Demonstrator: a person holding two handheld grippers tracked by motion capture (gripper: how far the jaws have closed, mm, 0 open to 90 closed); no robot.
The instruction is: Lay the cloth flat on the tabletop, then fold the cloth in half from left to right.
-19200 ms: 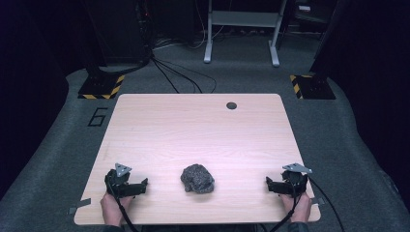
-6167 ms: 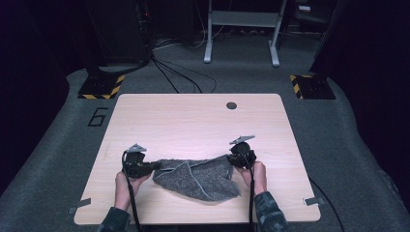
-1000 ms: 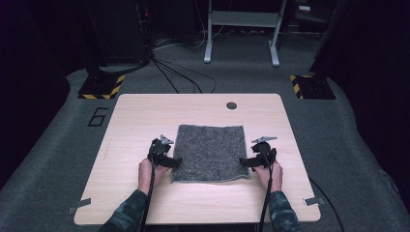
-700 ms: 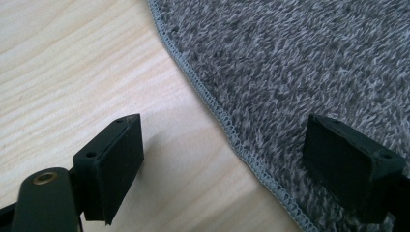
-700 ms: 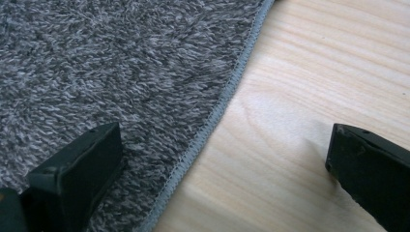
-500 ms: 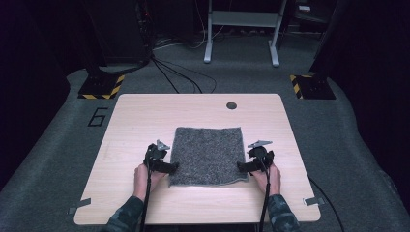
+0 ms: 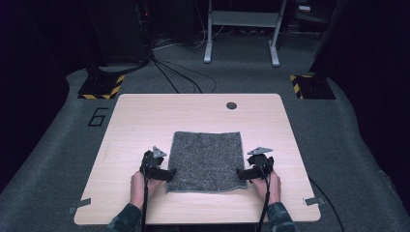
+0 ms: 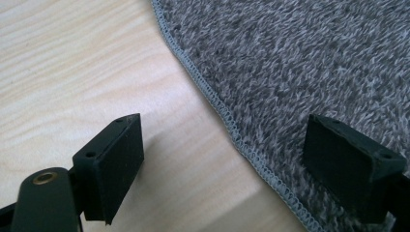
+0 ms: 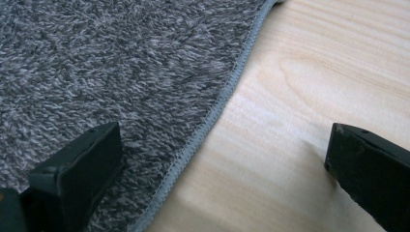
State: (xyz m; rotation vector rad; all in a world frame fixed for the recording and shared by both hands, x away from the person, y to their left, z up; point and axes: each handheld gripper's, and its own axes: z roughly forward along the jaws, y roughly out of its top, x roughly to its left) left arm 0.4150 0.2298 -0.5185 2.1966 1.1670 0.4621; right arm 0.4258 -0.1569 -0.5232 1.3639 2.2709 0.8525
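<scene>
Now grey towel (image 7: 206, 160) lies flat, spread mid-counter (image 7: 145, 116) toward near edge. My left tool (image 7: 167, 173) and right tool (image 7: 240, 173) both gaping, gripping nothing, straddling towel's side hems near its near corners. Judging spreading step finished; next move calls for backing both tools clear without snagging hems.

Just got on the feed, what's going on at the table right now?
A person holds a gripper in each hand at the near corners of a grey towel spread flat on the wooden table. The left gripper and the right gripper are both open, each straddling a stitched side edge of the towel, one jaw over the fabric and one over bare wood. Neither grips it.
</scene>
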